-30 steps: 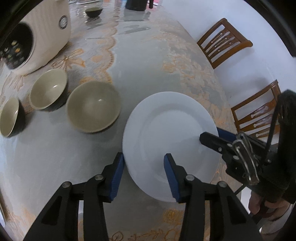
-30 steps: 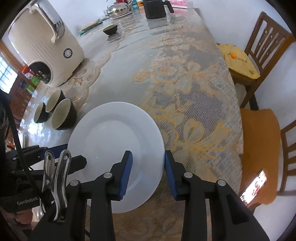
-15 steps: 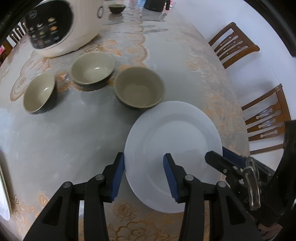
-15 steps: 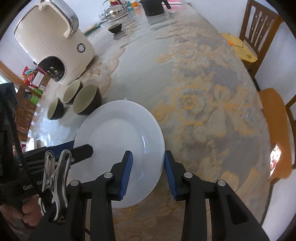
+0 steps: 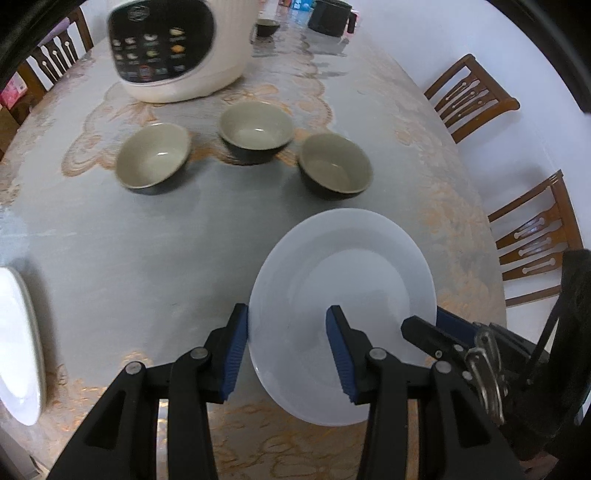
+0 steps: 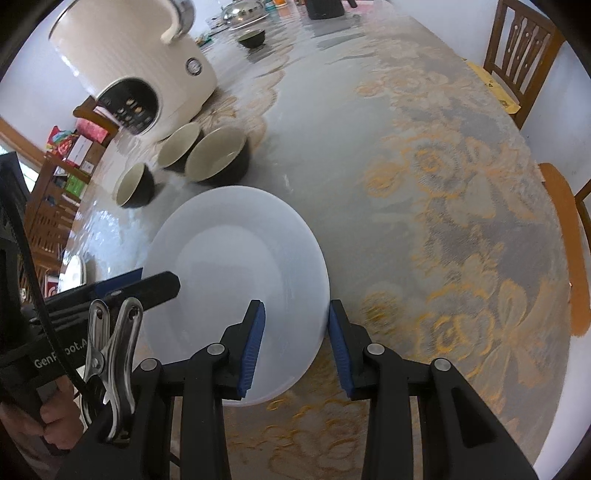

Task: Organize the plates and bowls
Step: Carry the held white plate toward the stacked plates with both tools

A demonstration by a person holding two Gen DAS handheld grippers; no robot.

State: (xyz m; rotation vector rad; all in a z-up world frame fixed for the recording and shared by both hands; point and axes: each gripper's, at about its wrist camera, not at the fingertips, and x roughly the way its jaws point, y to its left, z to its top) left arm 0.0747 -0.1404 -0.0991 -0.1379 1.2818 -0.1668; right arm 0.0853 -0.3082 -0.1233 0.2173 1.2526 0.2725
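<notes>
Gripping opposite rims, the left gripper [image 5: 283,343] and right gripper [image 6: 293,341] hold the round white plate [image 5: 343,295] above the floral-clothed table [image 5: 147,240], jaws part-open. Beyond stand three dark-sided bowls [image 5: 334,166]; farther, a cream rice cooker [image 5: 177,48]. Another white plate [image 5: 16,343] lies far left.

The long oval table [image 5: 110,258], covered in a grey cloth with orange lace-like flower patterns, carried three dark bowls with pale green insides [image 5: 255,129] in a loose row. Behind them stood a cream ribbed rice cooker [image 5: 177,48]. Farther back sat another small dark bowl [image 6: 252,38] and a black jug [image 5: 328,20]. A white plate [image 5: 14,350] lay at the left edge.
</notes>
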